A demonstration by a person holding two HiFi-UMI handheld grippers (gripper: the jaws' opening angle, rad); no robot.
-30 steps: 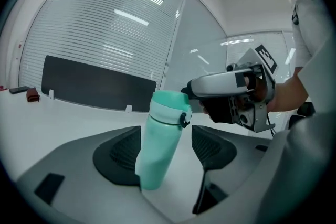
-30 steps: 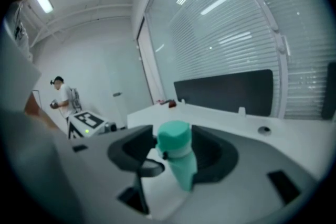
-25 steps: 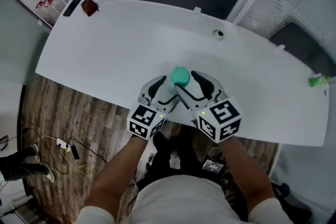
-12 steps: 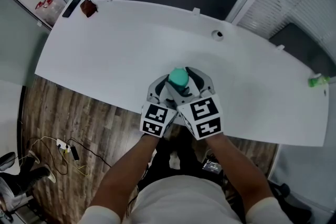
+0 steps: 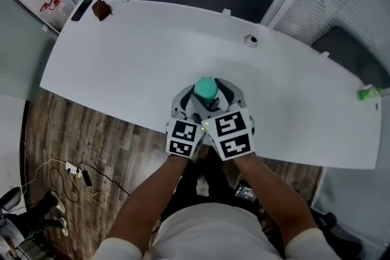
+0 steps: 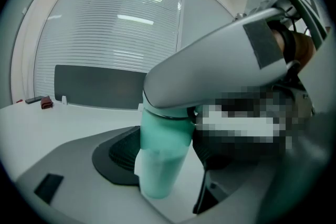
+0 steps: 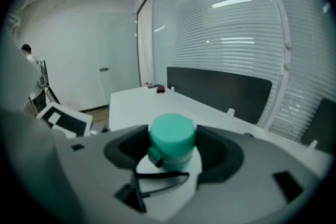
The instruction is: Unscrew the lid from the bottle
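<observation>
A bottle with a pale teal body [image 6: 160, 160] and a teal screw lid [image 5: 206, 89] stands upright near the table's front edge. My left gripper [image 5: 195, 104] is shut on the body, with its dark pads [image 6: 119, 153] against the sides. My right gripper [image 5: 213, 98] reaches over it at lid height, and one grey finger [image 6: 210, 68] crosses the left gripper view. The lid [image 7: 172, 136] sits between the right gripper's [image 7: 173, 153] pads. Those jaws have just been opening and stand wide, not pressing on the lid. A dark strap loop [image 7: 157, 177] hangs below the lid.
The white table [image 5: 122, 64] curves away ahead. A small dark object [image 5: 102, 8] and a black remote [image 5: 81, 8] lie at its far left corner. A cable hole [image 5: 251, 39] is at the back, a green item [image 5: 368, 94] at the far right edge.
The right gripper has swung in from the right and turned back, so its marker cube now sits close beside the left one. The bottle has stayed where it was.
</observation>
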